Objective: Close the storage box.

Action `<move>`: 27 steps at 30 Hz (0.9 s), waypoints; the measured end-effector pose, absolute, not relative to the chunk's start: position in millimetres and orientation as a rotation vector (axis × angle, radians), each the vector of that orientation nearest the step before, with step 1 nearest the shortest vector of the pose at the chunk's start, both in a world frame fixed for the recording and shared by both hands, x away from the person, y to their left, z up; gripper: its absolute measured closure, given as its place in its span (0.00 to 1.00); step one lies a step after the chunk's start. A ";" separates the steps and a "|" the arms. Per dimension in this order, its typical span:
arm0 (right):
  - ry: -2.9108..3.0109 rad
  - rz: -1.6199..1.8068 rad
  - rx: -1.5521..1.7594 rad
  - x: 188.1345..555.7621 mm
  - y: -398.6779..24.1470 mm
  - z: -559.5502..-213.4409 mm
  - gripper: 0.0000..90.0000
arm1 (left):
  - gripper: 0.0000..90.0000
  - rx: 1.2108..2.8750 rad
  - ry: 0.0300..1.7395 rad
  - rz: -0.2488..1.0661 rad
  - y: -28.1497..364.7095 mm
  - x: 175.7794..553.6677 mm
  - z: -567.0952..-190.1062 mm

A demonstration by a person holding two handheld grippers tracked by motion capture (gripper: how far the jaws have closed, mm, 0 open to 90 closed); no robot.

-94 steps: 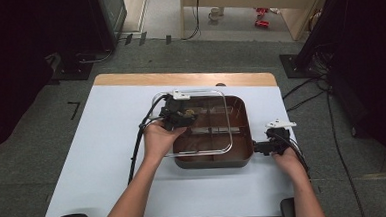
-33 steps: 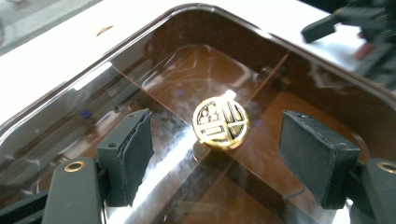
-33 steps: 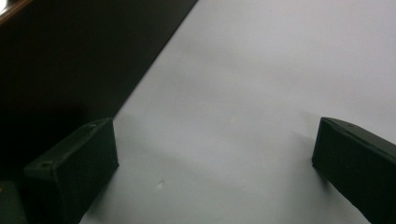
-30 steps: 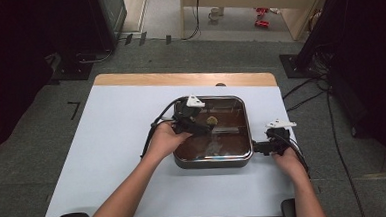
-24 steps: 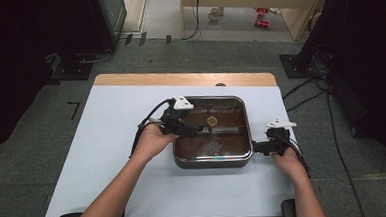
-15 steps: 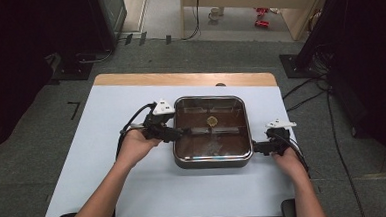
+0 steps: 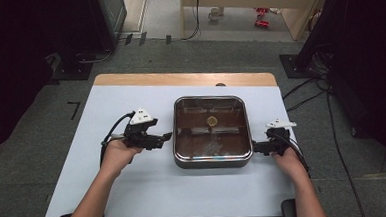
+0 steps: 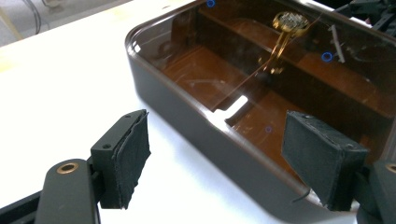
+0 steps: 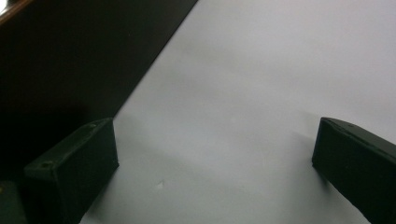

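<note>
1. Our left gripper (image 7: 166, 137) has come off the brown pan (image 7: 210, 131) to its left side, jaws wide and empty.
2. Our right gripper (image 7: 255, 146) waits at the pan's right side, jaws wide, gripping nothing.
3. The pan sits mid-worktop (image 7: 135, 186), no longer under the wire frame seen earlier.
4. We judge a two-sided lift comes next.

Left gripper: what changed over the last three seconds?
The left gripper came off the square pan, where it was over a wire rack that no longer shows, and moved left onto the white table; its fingers are open beside the pan's left wall, holding nothing. The right gripper stayed at the pan's right side, open; the pan did not move.
</note>
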State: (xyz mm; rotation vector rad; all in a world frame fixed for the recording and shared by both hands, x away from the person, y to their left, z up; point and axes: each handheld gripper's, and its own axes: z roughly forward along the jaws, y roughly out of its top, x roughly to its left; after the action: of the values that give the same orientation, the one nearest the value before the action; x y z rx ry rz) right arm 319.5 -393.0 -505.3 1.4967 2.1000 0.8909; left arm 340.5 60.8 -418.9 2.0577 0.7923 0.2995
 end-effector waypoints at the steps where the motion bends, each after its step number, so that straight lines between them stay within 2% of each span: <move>1: 2.100 0.891 1.497 319.5 -393.0 -505.3 0.00 | 0.26 2.052 0.802 0.297 64.4 339.6 -421.3; 18: 2.101 0.890 1.498 319.5 -392.9 -505.2 0.00 | 0.26 2.035 0.903 0.390 106.7 323.7 -453.0; 27: 2.101 0.890 1.498 319.5 -392.9 -505.2 0.00 | 0.26 2.100 0.977 0.357 107.0 329.9 -477.2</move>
State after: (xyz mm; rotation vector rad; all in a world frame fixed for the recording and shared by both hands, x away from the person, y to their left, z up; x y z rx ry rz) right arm 319.5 -392.9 -505.2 1.4983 2.1006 0.8896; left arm 329.9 107.0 -477.2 2.1004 0.9774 0.3572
